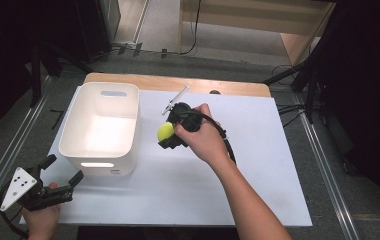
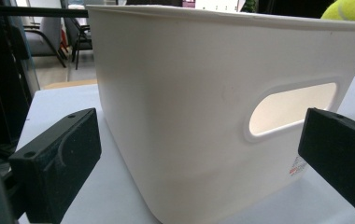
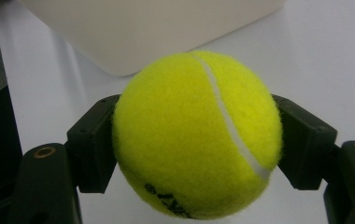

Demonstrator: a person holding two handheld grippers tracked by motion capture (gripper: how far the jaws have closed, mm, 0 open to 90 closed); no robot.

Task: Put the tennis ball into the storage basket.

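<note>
Yellow felt with a white seam marks the tennis ball (image 3: 196,135), and the right gripper view gives the plainest look at the grasp: the right gripper (image 3: 196,140) is clenched on the ball, one black jaw pressed against each side, with dark printed lettering near the ball's underside. The high view shows what that close look cannot: the ball (image 1: 165,132) and the right gripper (image 1: 170,135) sit above the white counter (image 1: 258,165) just to the right of the white storage bin (image 1: 99,129), near the bin's right wall but apart from it. A thin white stick-like item (image 1: 174,100) lies on the counter beyond the hand; what it is cannot be told.

The left gripper (image 1: 60,172) rests at the counter's near left corner, its jaws spread wide and grasping nothing, just in front of the bin's near wall. Its own view faces that wall and its oval handle slot (image 2: 291,108), with a small label low at the right; the ball (image 2: 351,9) peeks over the bin's rim at the top right corner.

From above, the bin's inside looks bare and its rim is unobstructed. Open white counter stretches right of the ball and toward the near edge. A strip of wood (image 1: 178,82) shows along the counter's far edge, and the bin stands close to the left edge.
</note>
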